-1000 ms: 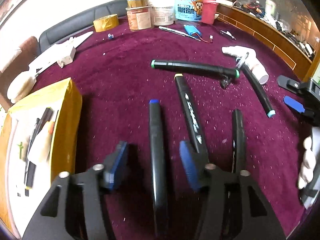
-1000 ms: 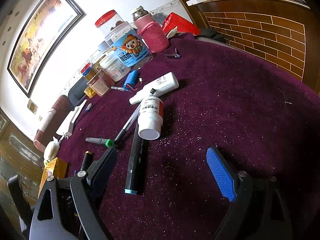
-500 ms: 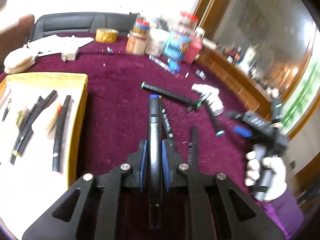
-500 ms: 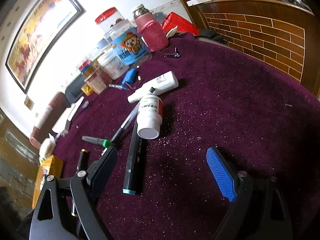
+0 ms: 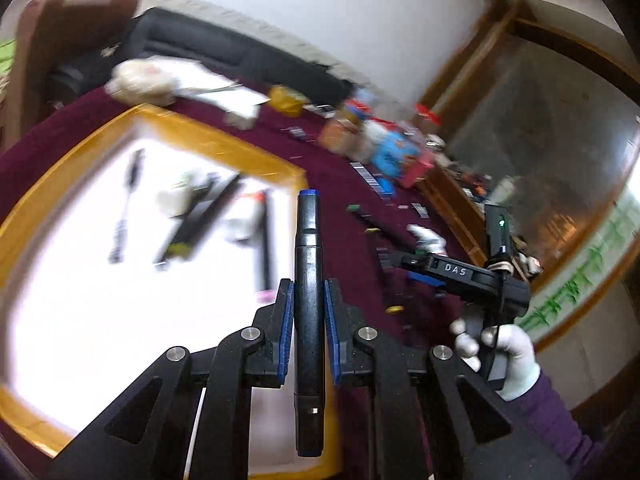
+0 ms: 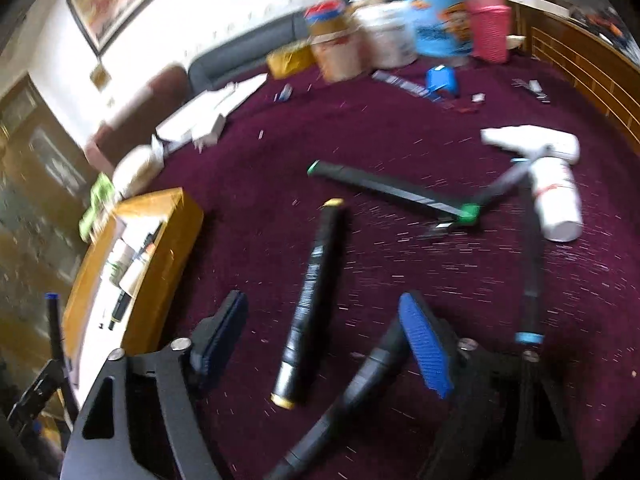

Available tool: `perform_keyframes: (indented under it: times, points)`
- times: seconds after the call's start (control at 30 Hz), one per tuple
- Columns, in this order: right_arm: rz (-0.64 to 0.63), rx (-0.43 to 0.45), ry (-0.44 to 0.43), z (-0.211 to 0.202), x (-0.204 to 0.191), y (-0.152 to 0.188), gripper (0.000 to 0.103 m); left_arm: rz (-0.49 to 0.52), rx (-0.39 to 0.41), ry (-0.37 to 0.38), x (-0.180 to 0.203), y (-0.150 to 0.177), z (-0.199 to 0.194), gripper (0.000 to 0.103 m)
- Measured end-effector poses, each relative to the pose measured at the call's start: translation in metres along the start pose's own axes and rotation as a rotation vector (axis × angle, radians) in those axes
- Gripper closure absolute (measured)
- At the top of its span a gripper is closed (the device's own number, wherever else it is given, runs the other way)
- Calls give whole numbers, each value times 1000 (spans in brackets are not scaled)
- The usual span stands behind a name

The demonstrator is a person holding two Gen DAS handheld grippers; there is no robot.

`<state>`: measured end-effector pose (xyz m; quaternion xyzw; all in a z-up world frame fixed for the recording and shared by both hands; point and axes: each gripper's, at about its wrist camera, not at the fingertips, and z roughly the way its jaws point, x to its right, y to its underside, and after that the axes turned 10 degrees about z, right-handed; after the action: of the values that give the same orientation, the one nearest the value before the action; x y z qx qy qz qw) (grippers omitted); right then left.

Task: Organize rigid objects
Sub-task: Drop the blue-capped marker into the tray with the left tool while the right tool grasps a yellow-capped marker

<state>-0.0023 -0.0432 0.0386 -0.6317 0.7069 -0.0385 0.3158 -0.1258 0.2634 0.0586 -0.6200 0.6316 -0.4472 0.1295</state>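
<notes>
My left gripper (image 5: pixel 307 300) is shut on a black marker with a blue cap (image 5: pixel 307 264) and holds it in the air over the right rim of the yellow box (image 5: pixel 224 144), which holds several pens on a white floor. My right gripper (image 6: pixel 324 328) is open, low over a black marker with yellow ends (image 6: pixel 310 296) that lies between its fingers on the maroon cloth. Another black marker (image 6: pixel 360 384) lies under the right finger. A green-capped marker (image 6: pixel 392 192) and a light-blue-capped marker (image 6: pixel 530 280) lie further off. The yellow box also shows in the right wrist view (image 6: pixel 160 264).
A white bottle (image 6: pixel 556 200) and a white tube (image 6: pixel 532 142) lie at the right of the cloth. Jars, a blue tub (image 6: pixel 436 28) and a pink cup (image 6: pixel 490 32) stand at the back. A wooden ledge (image 6: pixel 580 60) borders the right side. White packets (image 5: pixel 160 80) lie behind the box.
My left gripper closed on the blue-capped marker, lifted it and carried it left over the yellow box. My right gripper swung left, from near the white bottle to over the yellow-ended marker.
</notes>
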Motion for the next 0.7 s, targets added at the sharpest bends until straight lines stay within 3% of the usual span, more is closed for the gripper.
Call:
perform_keyframes:
  times: [0.1, 0.2, 0.27, 0.3, 0.33, 0.37, 0.47, 0.63, 0.7]
  points:
    - [-31, -50, 73, 25, -16, 3, 46, -47, -48, -48, -26, 3, 1, 91]
    - [-102, -15, 169, 31, -31, 10, 51, -54, -125, -80, -40, 3, 15, 91]
    - [-154, 6, 242, 34, -37, 13, 66, -43, -168, -96, -42, 4, 23, 91]
    - [-174, 17, 239, 33, -39, 15, 74, -39, -193, -99, -41, 4, 30, 91]
    - [-180, 18, 230, 33, -40, 16, 87, -39, -213, -102, -41, 5, 36, 91]
    - [-179, 14, 225, 31, -39, 16, 90, -37, -233, -110, -40, 5, 41, 91]
    - [-134, 4, 166, 24, -34, 15, 90, -47, -229, -108, -34, 4, 42, 87]
    - [-42, 1, -6, -2, -38, 11, 90, -52, -133, -138, -29, 4, 11, 76]
    - [-10, -14, -98, -14, -46, 11, 90, -73, -85, -154, -30, 6, -6, 63]
